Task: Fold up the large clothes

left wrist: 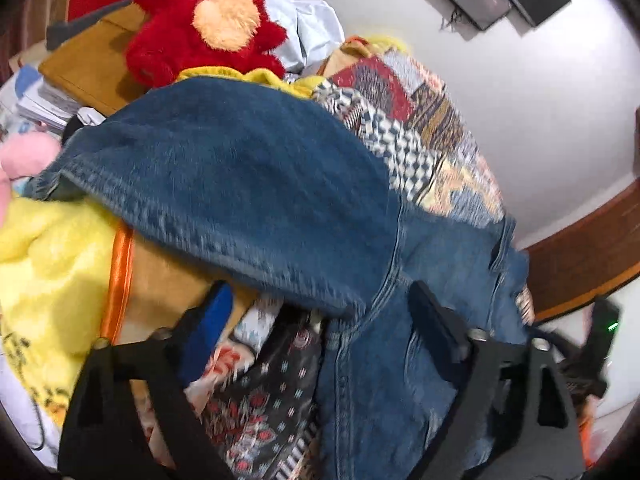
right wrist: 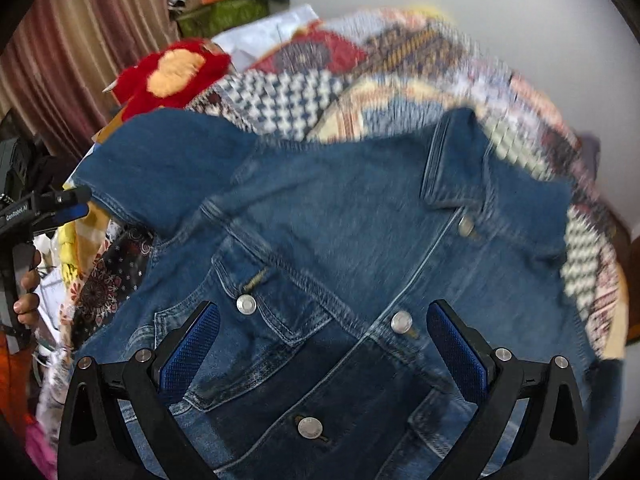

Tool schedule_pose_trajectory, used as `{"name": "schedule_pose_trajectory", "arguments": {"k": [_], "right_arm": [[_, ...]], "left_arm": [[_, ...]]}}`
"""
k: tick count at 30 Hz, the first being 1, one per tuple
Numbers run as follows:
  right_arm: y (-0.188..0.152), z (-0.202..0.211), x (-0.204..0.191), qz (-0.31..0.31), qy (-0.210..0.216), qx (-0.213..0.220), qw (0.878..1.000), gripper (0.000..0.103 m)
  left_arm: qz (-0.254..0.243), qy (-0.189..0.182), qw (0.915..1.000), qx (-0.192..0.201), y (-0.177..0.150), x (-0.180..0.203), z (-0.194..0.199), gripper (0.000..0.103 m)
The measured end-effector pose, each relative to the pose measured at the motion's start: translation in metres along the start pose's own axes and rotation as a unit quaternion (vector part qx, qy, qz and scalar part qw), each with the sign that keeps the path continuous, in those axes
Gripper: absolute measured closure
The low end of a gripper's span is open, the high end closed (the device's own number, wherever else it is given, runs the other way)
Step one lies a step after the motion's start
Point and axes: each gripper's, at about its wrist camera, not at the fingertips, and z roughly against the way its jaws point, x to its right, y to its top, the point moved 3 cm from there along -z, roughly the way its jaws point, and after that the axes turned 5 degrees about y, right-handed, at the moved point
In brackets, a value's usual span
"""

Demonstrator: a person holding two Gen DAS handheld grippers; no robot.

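Note:
A blue denim jacket [right wrist: 340,216] lies front up on a patchwork quilt [right wrist: 400,80], with its collar [right wrist: 452,160] at the upper right and metal buttons down the placket. One sleeve [left wrist: 240,168] is spread across the left wrist view. My left gripper [left wrist: 324,316] hovers open over the sleeve's lower edge and shoulder seam; its pads [left wrist: 212,320] do not press on the cloth. It also shows at the left edge as the left gripper [right wrist: 60,208]. My right gripper [right wrist: 324,344] stands open just above the jacket's chest pocket and placket, holding nothing.
A red plush toy [left wrist: 192,28] and a brown board [left wrist: 88,60] lie beyond the jacket. A yellow fluffy blanket [left wrist: 52,264] and floral cloth [left wrist: 260,392] are at the left. A person's hand [right wrist: 26,300] holds the left gripper. Curtains [right wrist: 80,40] hang behind; a wooden edge [left wrist: 580,264] is at the right.

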Motion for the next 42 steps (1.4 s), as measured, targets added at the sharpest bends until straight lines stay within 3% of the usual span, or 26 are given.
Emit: {"name": "schedule_pose_trajectory", "arguments": {"k": [4,7,10,13,15,18,22,26,29,32,36,42], "right_arm": [[0.0,-0.018,0.015,-0.05,0.045,-0.038,0.997,0.0],[0.0,-0.029,0.028,-0.085,0.055,-0.059,0.993,0.0],[-0.002,-0.038,0.038,-0.112,0.057,-0.074,0.989,0.0],[-0.004,-0.041,0.042,-0.125,0.062,-0.082,0.987,0.0],[-0.003,-0.037,0.043,-0.127,0.065,-0.082,0.986,0.0],[-0.002,-0.025,0.042,-0.131,0.074,-0.073,0.986,0.0],[0.0,0.005,0.046,-0.132,0.075,-0.044,0.987,0.0],[-0.002,0.043,0.052,-0.138,0.078,-0.011,0.987,0.0],[-0.007,0.074,0.063,-0.149,0.077,0.016,0.986,0.0],[-0.014,0.097,0.07,-0.152,0.07,0.03,0.985,0.0],[-0.029,0.118,0.078,-0.151,0.056,0.039,0.986,0.0],[-0.049,0.119,0.093,-0.168,0.058,0.034,0.983,0.0]], "left_arm": [[0.019,0.006,0.9998,0.01,0.021,-0.011,-0.01,0.043],[0.026,0.027,0.9991,0.018,0.033,-0.018,-0.017,0.058],[0.025,0.042,0.9983,0.032,0.039,-0.019,-0.017,0.067],[-0.004,0.09,0.9949,0.047,0.043,-0.009,-0.011,0.084],[-0.039,0.118,0.9898,0.07,0.047,0.005,0.0,0.088],[-0.089,0.129,0.9819,0.107,0.055,0.036,0.021,0.092],[-0.153,0.093,0.9723,0.15,0.058,0.094,0.049,0.094],[-0.215,0.069,0.9622,0.153,0.047,0.15,0.05,0.094],[-0.247,0.059,0.9601,0.118,0.03,0.181,0.02,0.094],[-0.249,0.042,0.9658,0.06,0.01,0.19,-0.019,0.094],[-0.217,0.019,0.9755,-0.031,-0.021,0.184,-0.073,0.094],[-0.18,0.002,0.9762,-0.121,-0.062,0.17,-0.112,0.089]]}}
